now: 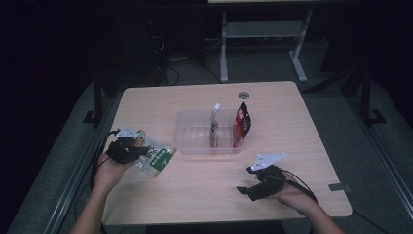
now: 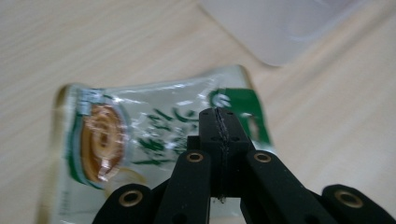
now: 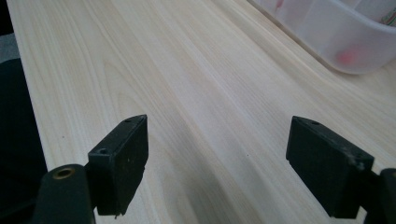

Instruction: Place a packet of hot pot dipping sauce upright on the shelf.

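Note:
My left gripper [image 1: 141, 152] is shut on a green-and-white snack packet [image 1: 157, 158] at the table's left side, left of the clear plastic tray [image 1: 195, 148]. In the left gripper view the jaws meet at the gripper [image 2: 219, 122], pinching the packet [image 2: 135, 135] near its edge; a tray corner [image 2: 280, 32] lies beyond. My right gripper [image 1: 243, 187] stands open near the front right of the table, with nothing between its pads. In the right gripper view the gripper [image 3: 217, 154] is over bare wood, the tray [image 3: 336, 37] off to the upper right.
Inside the tray stand a red-and-black packet [image 1: 242, 123] and a slim brown packet [image 1: 215, 126]. A small round disc [image 1: 243, 94] lies on the wooden table [image 1: 204, 190] behind the tray. Table legs and cables stand on the dark floor beyond.

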`<state>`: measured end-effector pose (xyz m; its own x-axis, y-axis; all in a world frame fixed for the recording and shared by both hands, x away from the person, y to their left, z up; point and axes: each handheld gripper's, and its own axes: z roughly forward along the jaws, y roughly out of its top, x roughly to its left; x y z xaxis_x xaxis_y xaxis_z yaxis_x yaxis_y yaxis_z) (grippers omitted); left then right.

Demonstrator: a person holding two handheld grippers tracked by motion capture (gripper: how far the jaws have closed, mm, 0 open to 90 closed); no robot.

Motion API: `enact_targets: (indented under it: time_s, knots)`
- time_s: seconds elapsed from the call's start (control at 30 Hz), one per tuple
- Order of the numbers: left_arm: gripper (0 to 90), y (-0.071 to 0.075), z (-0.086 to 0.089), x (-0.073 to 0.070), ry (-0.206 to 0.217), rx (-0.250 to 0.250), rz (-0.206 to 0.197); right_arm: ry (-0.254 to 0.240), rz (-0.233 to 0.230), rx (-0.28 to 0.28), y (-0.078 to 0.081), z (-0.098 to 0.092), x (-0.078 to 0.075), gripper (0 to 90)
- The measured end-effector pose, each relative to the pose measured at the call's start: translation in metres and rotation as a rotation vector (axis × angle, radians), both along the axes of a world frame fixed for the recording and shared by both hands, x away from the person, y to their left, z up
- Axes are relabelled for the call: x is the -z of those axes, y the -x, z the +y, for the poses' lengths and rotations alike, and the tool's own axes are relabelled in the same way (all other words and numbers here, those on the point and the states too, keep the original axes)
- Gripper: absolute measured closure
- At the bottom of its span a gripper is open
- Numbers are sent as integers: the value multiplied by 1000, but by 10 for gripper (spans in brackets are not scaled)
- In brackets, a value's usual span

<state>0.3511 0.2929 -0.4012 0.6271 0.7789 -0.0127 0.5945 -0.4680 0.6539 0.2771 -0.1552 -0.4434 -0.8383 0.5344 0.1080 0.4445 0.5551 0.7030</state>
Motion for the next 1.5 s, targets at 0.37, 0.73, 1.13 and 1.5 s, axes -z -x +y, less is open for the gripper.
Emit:
enact_targets:
  time_s: [0.37, 0.73, 1.13, 1.5]
  knots:
    - [899, -55, 5, 8, -40, -68, -26, 26, 3, -13, -1, 4, 3, 210]
    - [899, -89, 13, 25, -108, -135, -30, 40, 5, -30, -4, 5, 8, 214]
    - [899, -92, 17, 37, -91, -126, 22, 51, 3, -41, -3, 5, 9, 217]
    - [899, -65, 27, 36, -43, -69, 93, 57, 4, -37, -3, 5, 9, 218]
